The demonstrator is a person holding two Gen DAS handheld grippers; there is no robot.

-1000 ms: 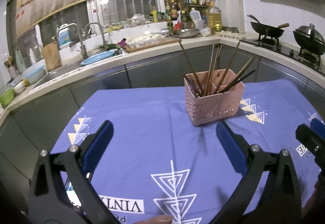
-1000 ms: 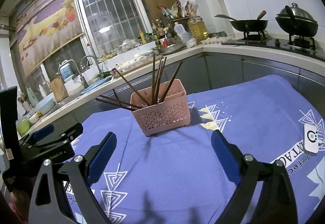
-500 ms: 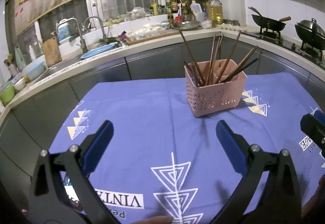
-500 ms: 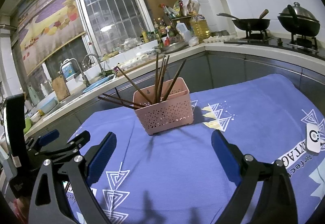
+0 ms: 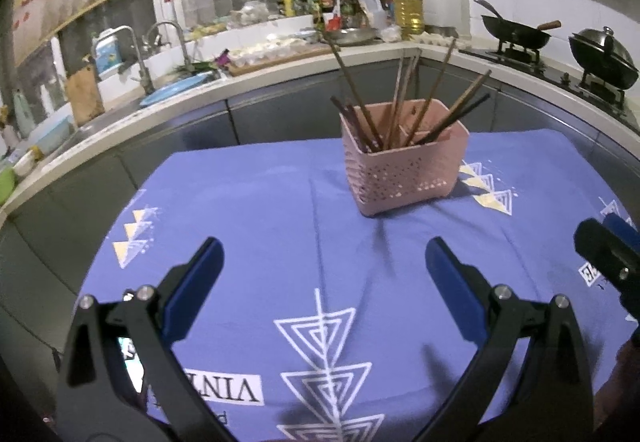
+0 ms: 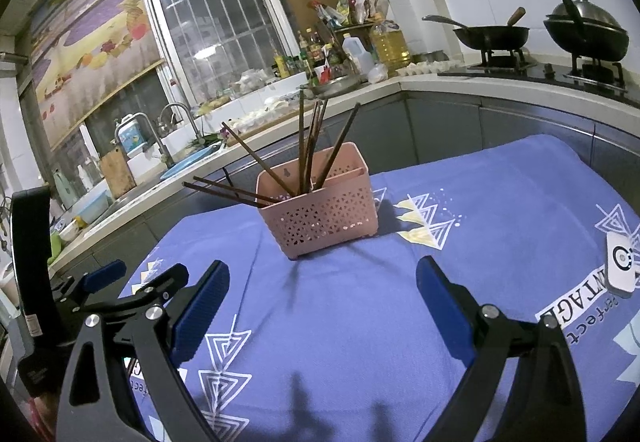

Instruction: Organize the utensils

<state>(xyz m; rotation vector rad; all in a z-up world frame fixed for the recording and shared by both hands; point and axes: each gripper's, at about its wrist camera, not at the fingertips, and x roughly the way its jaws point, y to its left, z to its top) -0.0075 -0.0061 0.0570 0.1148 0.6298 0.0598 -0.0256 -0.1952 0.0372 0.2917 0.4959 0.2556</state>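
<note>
A pink perforated utensil basket stands on the blue tablecloth; it also shows in the right wrist view. Several dark brown chopsticks stick out of it, some leaning over the rim. My left gripper is open and empty, well short of the basket. My right gripper is open and empty, also short of the basket. The right gripper's tip shows at the right edge of the left wrist view; the left gripper shows at the left of the right wrist view.
A white remote-like device lies on the cloth at the right. Behind the table runs a kitchen counter with a sink, bottles and a stove with woks.
Both grippers have drifted slightly, and the basket sits a little lower and nearer in both views. Both stay open and empty.
</note>
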